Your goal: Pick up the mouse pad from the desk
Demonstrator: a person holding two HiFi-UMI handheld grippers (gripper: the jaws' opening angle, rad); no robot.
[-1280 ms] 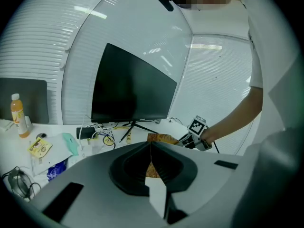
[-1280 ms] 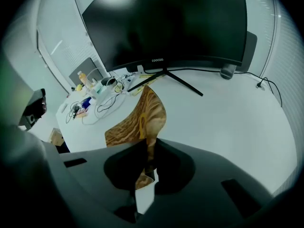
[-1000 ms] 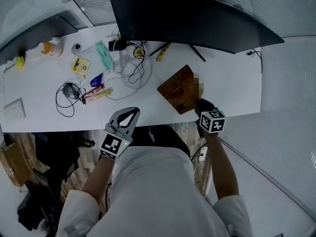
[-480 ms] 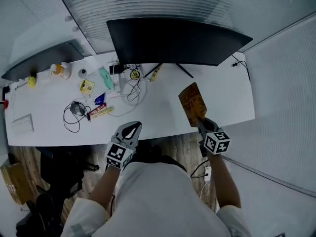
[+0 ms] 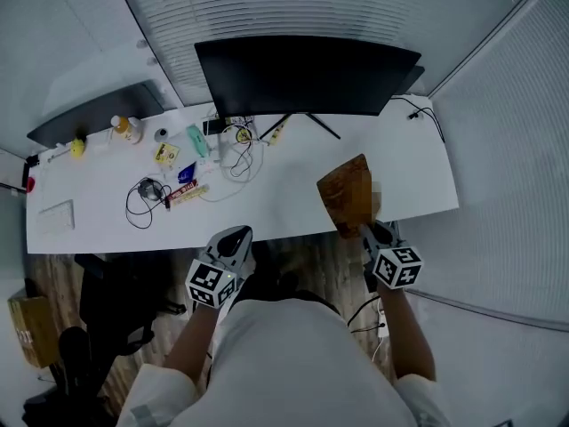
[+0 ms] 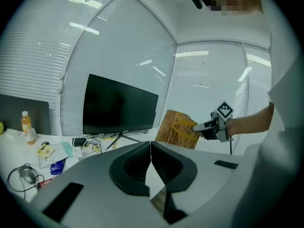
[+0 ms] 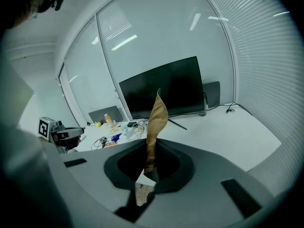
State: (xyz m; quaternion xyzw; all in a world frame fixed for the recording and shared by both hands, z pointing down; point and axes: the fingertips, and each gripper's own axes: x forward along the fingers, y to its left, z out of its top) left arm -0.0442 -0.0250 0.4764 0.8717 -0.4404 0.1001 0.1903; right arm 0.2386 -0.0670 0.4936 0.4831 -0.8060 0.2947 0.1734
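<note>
The brown mouse pad (image 5: 347,192) hangs in the air over the front right part of the white desk (image 5: 293,205), tilted up on edge. My right gripper (image 5: 363,228) is shut on its near edge. In the right gripper view the pad (image 7: 156,120) rises thin and curved from between the jaws (image 7: 149,163). In the left gripper view the pad (image 6: 176,128) shows at the right, with the right gripper (image 6: 202,126) clamped on it. My left gripper (image 5: 236,235) hovers at the desk's front edge, its jaws (image 6: 151,148) shut on nothing.
A wide dark monitor (image 5: 302,74) stands at the desk's back. Cables (image 5: 147,194), packets, a bottle (image 5: 127,129) and small items crowd the left half. A dark chair (image 5: 111,296) stands below the desk at left. Glass walls with blinds close off the back and right.
The right gripper has lifted the mouse pad off the desk and tipped it up on edge. The left gripper has drawn back and up from the desk's front edge.
</note>
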